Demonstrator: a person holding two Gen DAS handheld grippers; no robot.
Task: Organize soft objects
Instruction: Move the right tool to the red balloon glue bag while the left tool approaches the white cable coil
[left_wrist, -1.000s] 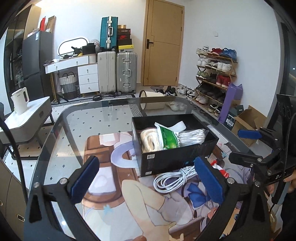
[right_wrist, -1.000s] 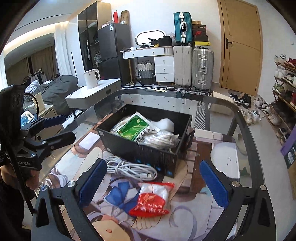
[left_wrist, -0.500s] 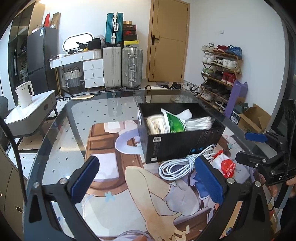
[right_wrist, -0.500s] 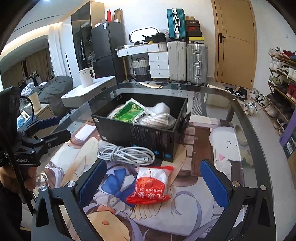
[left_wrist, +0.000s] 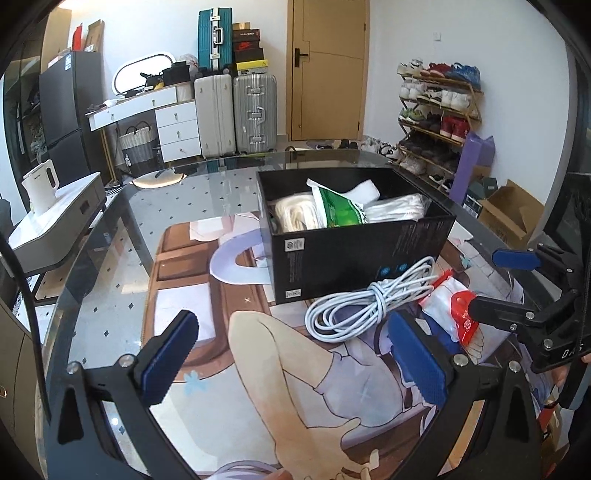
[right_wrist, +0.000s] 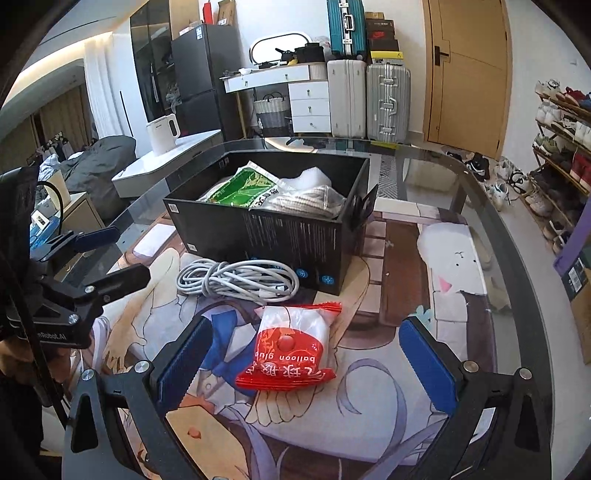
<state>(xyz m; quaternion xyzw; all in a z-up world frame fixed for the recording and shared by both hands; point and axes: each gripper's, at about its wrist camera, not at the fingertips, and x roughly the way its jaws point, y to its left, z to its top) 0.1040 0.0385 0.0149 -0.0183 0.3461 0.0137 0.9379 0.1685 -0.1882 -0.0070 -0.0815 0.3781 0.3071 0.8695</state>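
Over the last second I have brought my right claw (right_wrist: 299, 363) lower and closer to the red and white balloon glue packet (right_wrist: 291, 345), which now lies between its spread blue pads (right_wrist: 181, 363) and fills more of the right wrist view. The coiled white cable (right_wrist: 236, 278) and the black box (right_wrist: 280, 229) also loom nearer there. My left claw (left_wrist: 295, 362) has swung to the left, so the box (left_wrist: 354, 254), the cable (left_wrist: 365, 302) and the packet (left_wrist: 452, 314) now sit further to the right in its view, and my right claw (left_wrist: 495, 284) has closed in beside the packet.
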